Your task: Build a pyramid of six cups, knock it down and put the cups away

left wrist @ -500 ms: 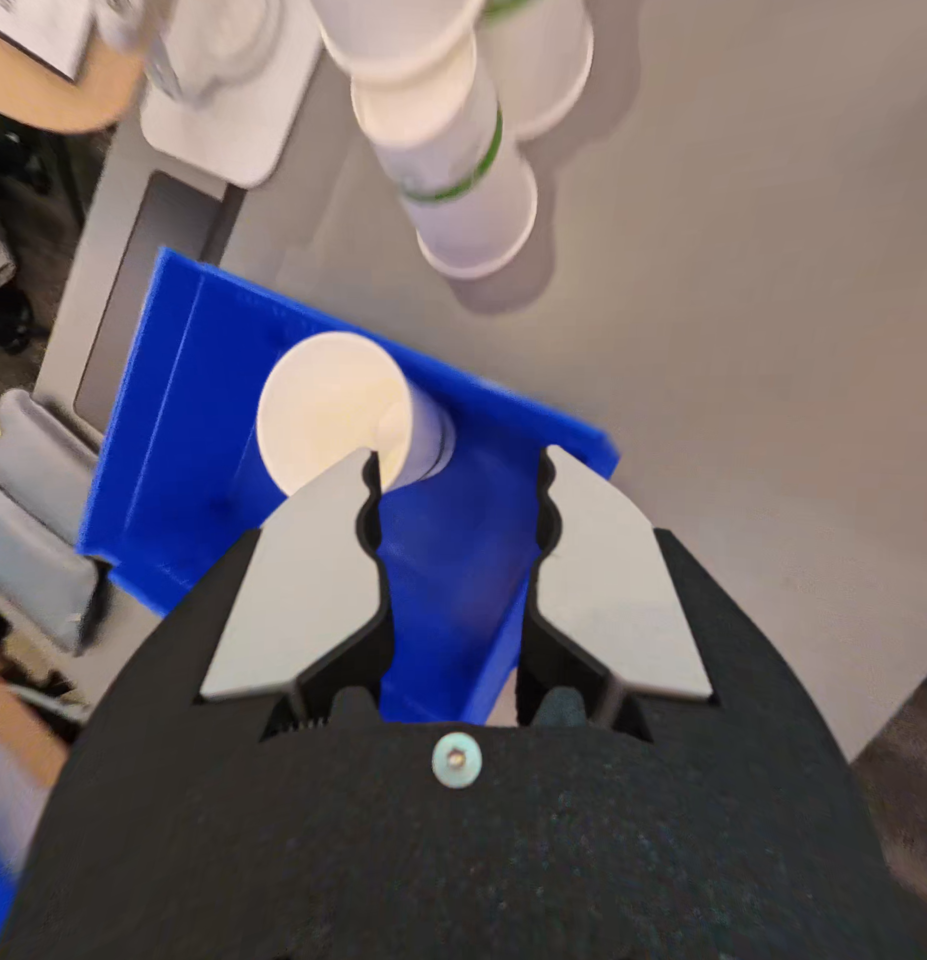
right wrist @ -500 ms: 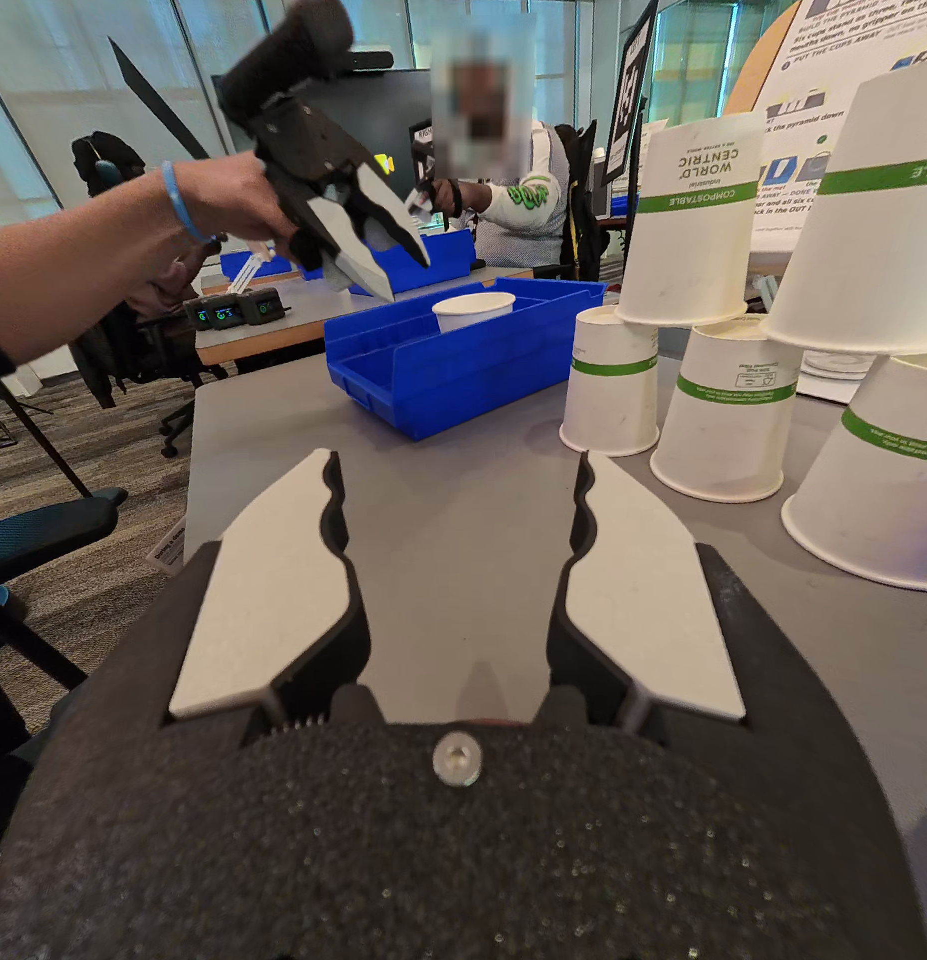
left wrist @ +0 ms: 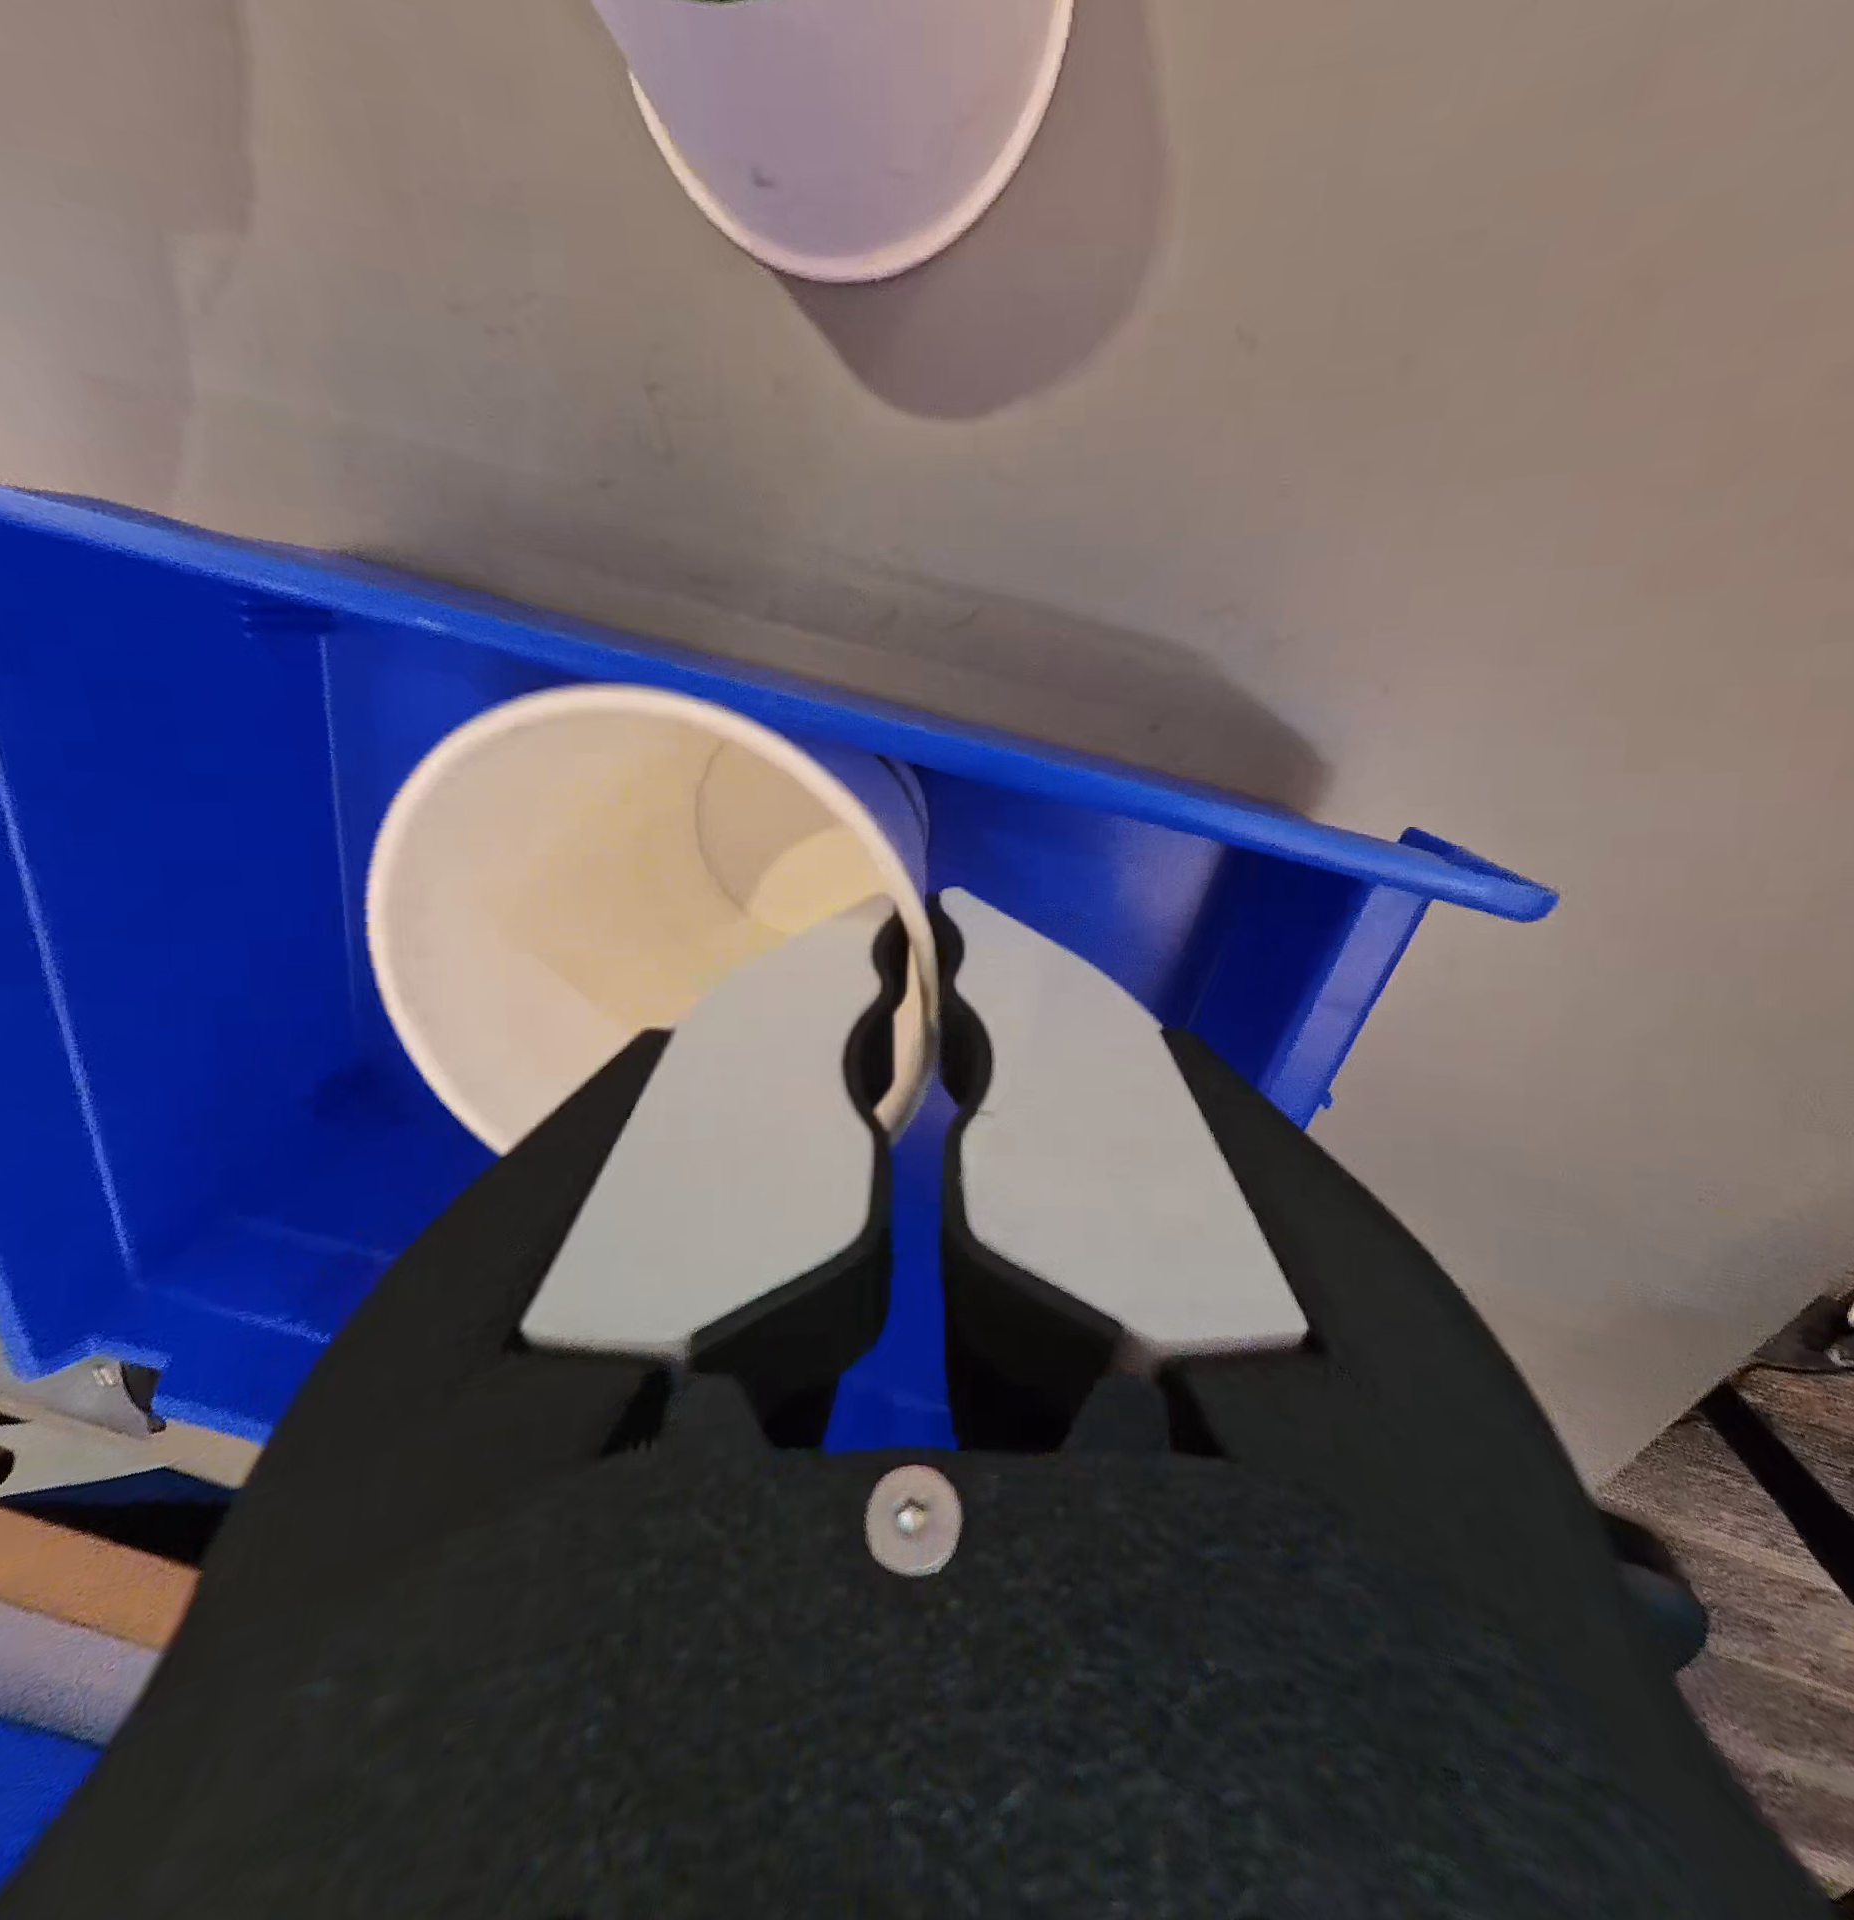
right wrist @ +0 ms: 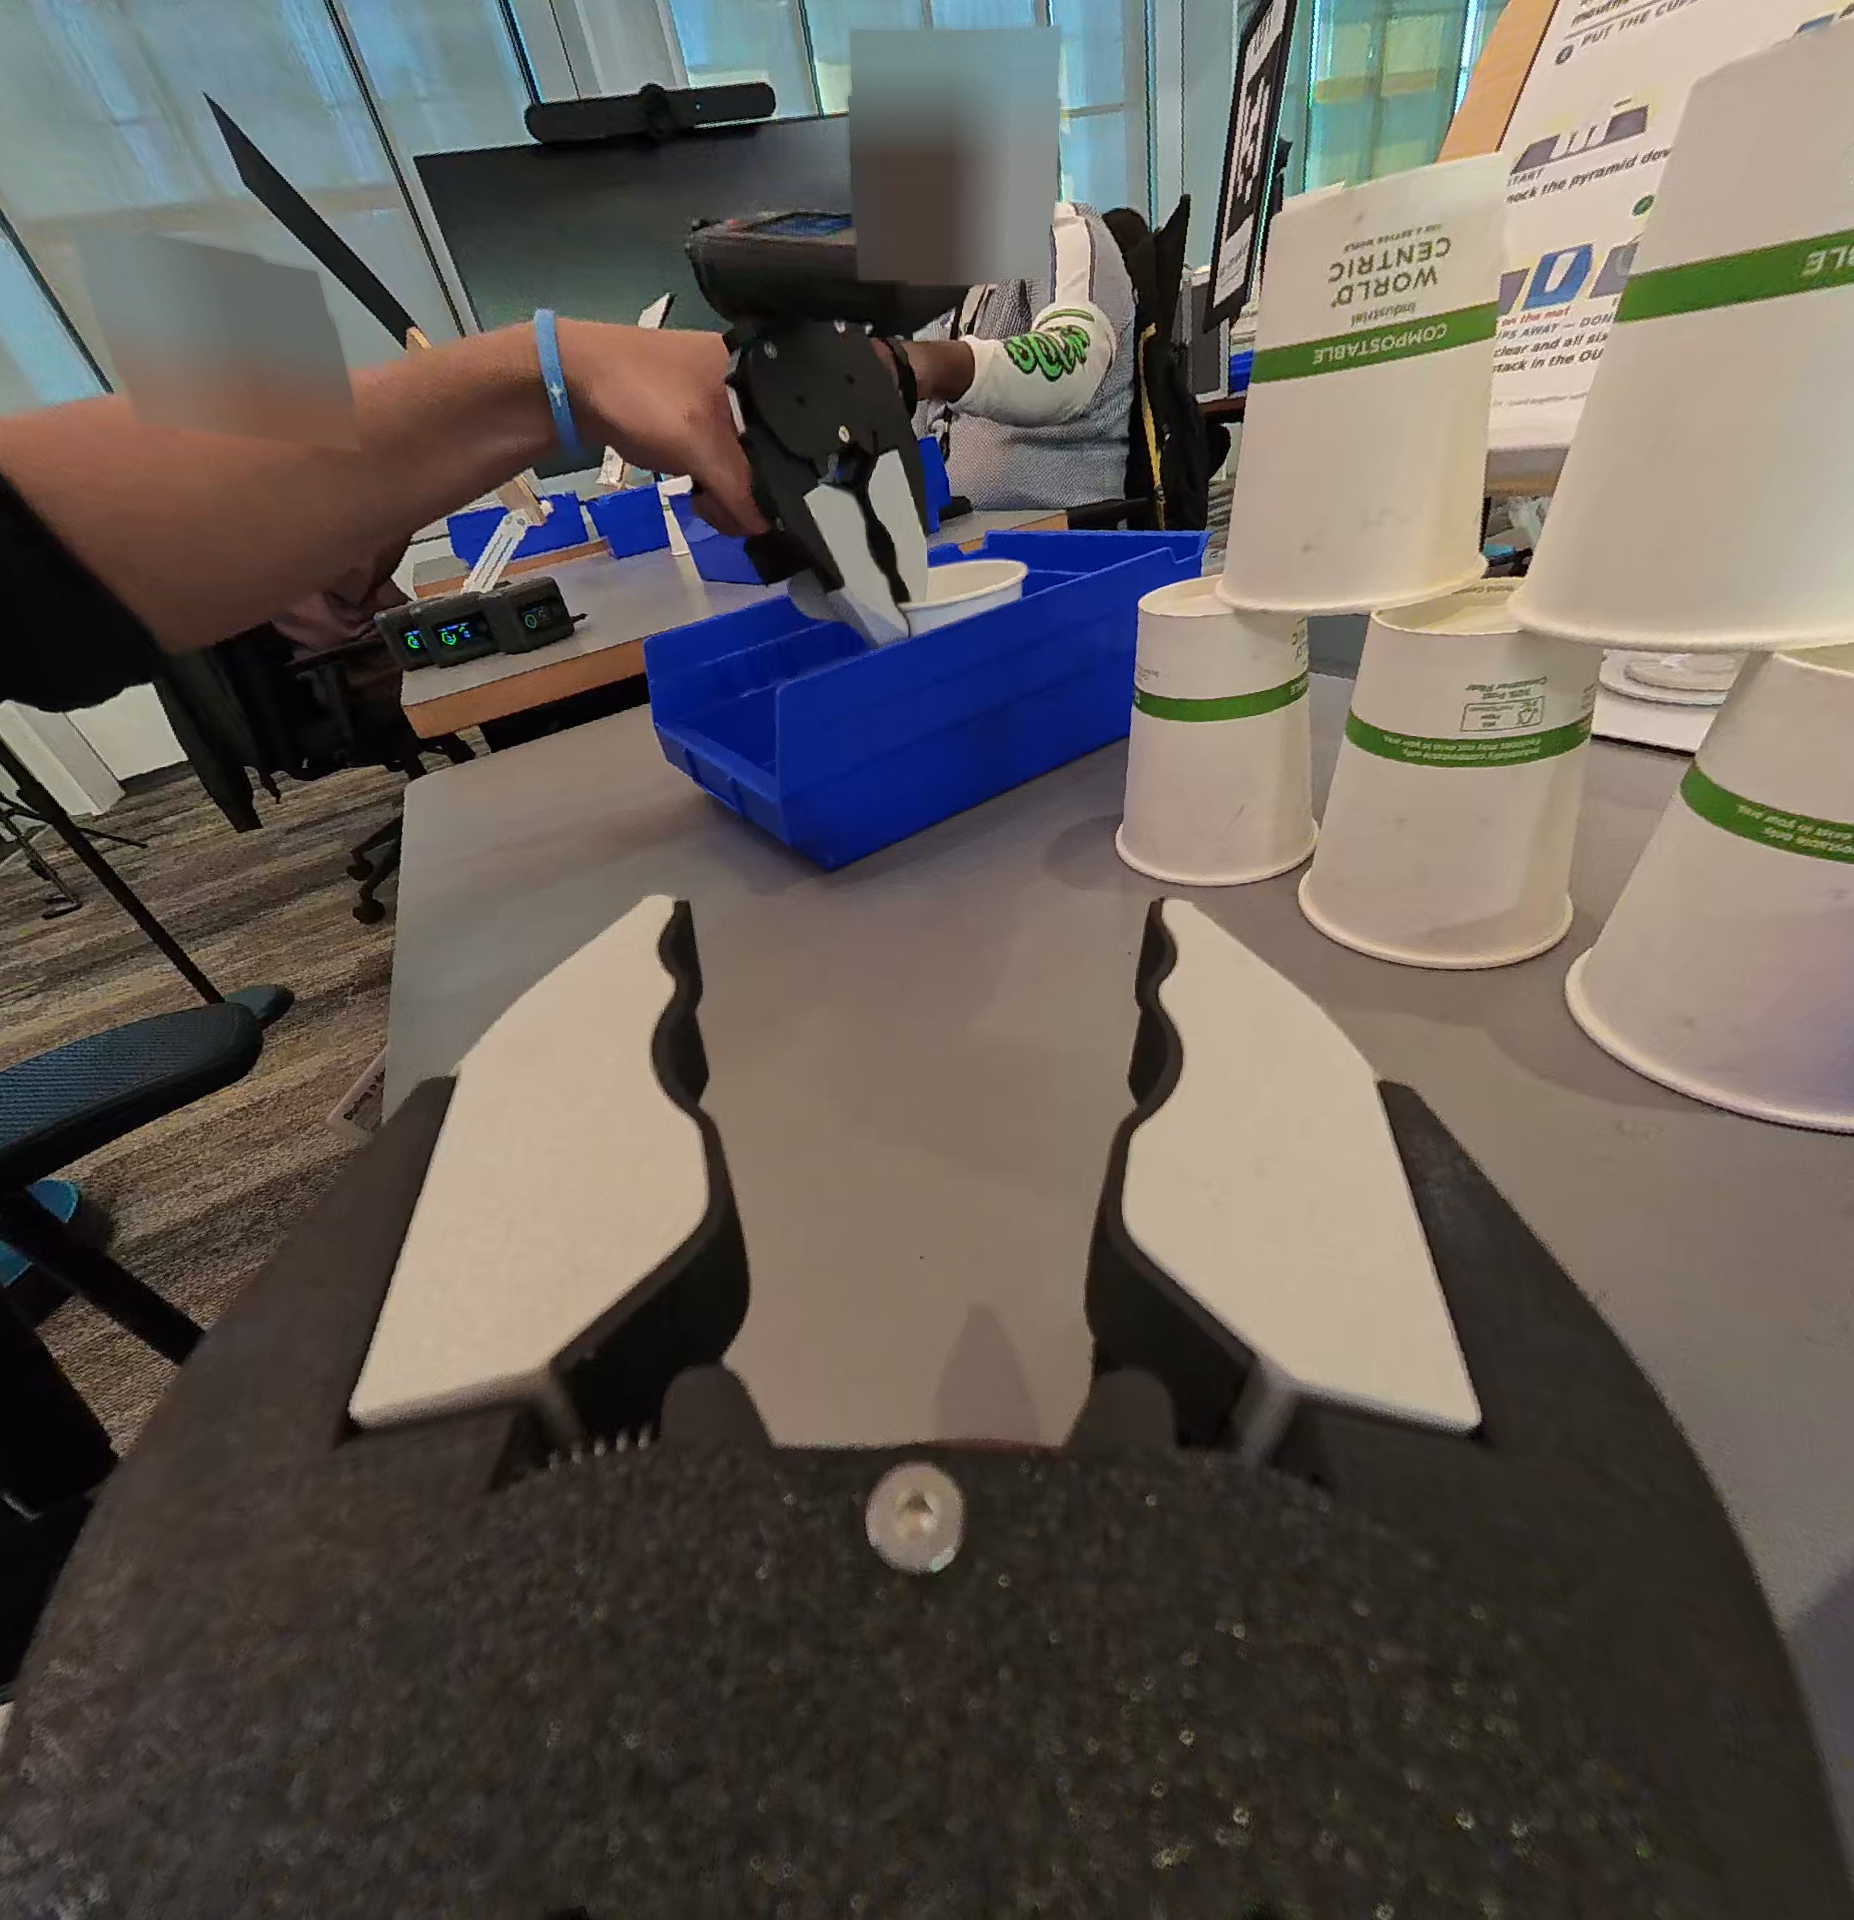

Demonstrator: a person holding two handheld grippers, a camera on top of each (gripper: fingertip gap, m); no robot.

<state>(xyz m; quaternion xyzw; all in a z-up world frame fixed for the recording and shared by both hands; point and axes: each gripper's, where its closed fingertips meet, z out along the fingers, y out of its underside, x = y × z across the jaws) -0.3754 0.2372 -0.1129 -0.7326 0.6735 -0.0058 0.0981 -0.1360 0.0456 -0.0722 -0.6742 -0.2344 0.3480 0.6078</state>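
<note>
- Our left gripper (left wrist: 915,1023) reaches down into the blue bin (left wrist: 175,831), and its fingers are closed almost fully on the rim of a white paper cup (left wrist: 590,894), one finger inside the cup and one outside.
- This cup stands mouth-up in the bin, close to the bin's long wall.
- Our right gripper (right wrist: 918,1008) hangs above the grey worktop (right wrist: 902,1039); its fingers are wide apart and hold nothing.
- In the right wrist view we see five more cups (right wrist: 1359,416) turned mouth-down on the worktop, to the right of the bin: three below, two resting on top of them.
- A hand (right wrist: 653,416) with a blue wristband (right wrist: 559,384) holds the left gripper.
</note>
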